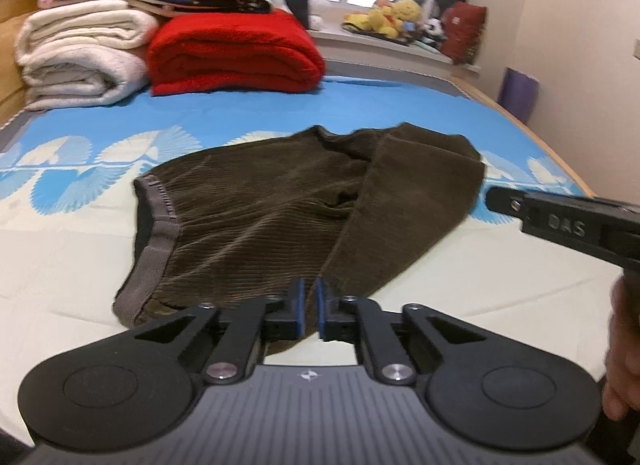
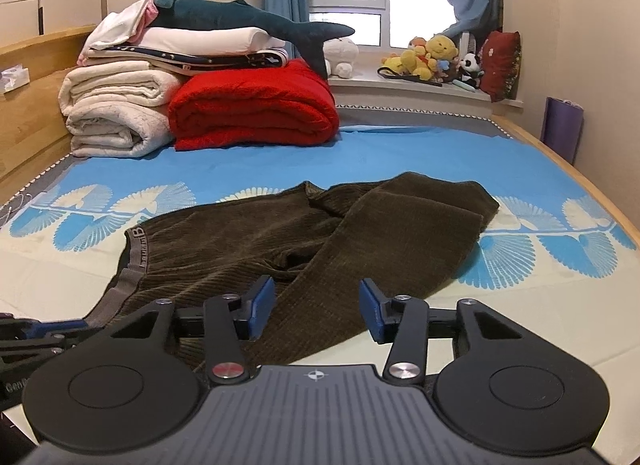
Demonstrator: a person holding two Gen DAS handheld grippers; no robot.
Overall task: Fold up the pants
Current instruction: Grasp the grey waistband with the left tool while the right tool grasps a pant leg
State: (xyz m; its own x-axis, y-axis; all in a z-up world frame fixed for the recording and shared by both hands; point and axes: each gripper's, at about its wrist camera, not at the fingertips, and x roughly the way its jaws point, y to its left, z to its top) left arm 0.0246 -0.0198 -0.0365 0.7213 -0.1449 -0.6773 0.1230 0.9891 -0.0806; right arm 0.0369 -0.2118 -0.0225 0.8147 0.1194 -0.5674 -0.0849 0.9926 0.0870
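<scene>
Dark olive-brown corduroy pants (image 1: 280, 209), already part-folded, lie on the bed just ahead of both grippers. Left gripper (image 1: 310, 297): pads nearly together at the near hem, pinch unconfirmed. Right gripper (image 2: 316, 305): gapes, nothing pinched. Risk: a one-sided lift may skew the fold.

The pants (image 1: 256, 217) are dark olive-brown corduroy with a grey ribbed waistband (image 1: 156, 233). They lie crumpled on the bed, partly folded: the waistband faces left and runs from far to near along the left edge, with lettering on it in the right wrist view. A leg (image 2: 384, 249) is doubled back over the seat and runs diagonally from the far right corner down toward the near edge. The cloth is rumpled and creased in the middle where the layers meet.
</scene>
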